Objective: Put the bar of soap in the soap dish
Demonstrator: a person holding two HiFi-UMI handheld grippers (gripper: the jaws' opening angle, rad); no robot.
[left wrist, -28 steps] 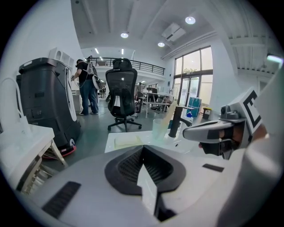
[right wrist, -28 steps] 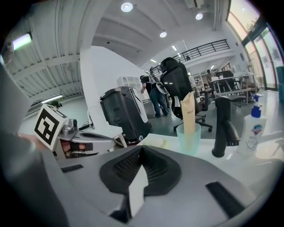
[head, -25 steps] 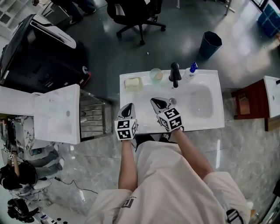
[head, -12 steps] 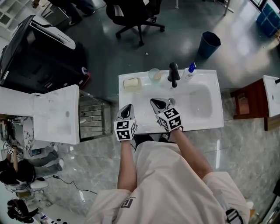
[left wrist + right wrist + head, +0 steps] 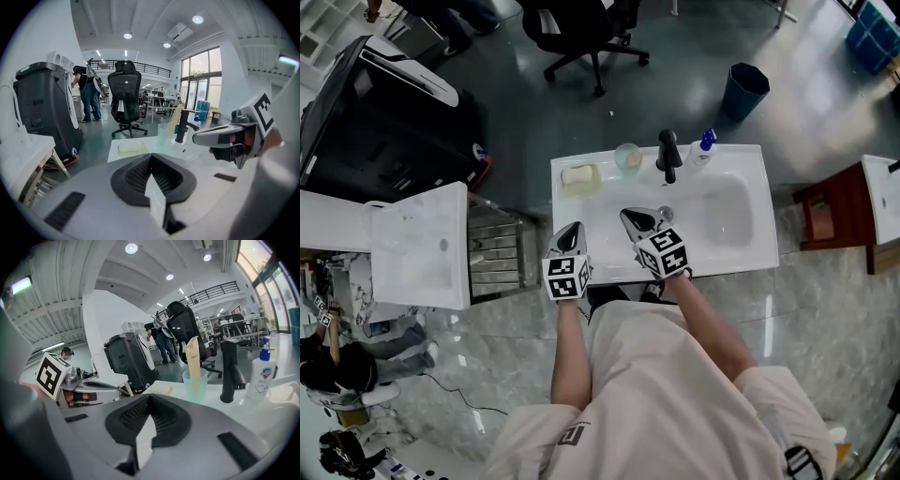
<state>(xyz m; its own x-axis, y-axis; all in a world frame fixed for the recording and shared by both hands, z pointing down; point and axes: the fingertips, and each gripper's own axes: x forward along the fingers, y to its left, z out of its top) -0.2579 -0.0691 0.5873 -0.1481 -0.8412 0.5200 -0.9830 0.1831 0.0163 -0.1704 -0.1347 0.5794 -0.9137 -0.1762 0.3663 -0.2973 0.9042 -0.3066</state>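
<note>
A pale bar of soap [image 5: 578,174] lies in a pale yellow soap dish [image 5: 592,188] at the back left corner of the white sink top [image 5: 741,258]. In the left gripper view the soap [image 5: 131,147] shows ahead, beyond the jaws. My left gripper [image 5: 572,231] hovers at the sink's front left edge, well short of the soap, shut on nothing. To its right, over the basin's near side, my right gripper [image 5: 631,217] is also shut and holds nothing. Each gripper sees the other beside it: the right gripper [image 5: 199,137] and the left gripper [image 5: 115,391].
Along the sink's back edge stand a translucent cup [image 5: 628,157] with a tube in it, a black faucet [image 5: 668,155] and a pump bottle [image 5: 703,147]. A second white basin [image 5: 422,246] and a black machine [image 5: 384,112] are at left, an office chair [image 5: 581,33] and a blue bin [image 5: 742,91] behind.
</note>
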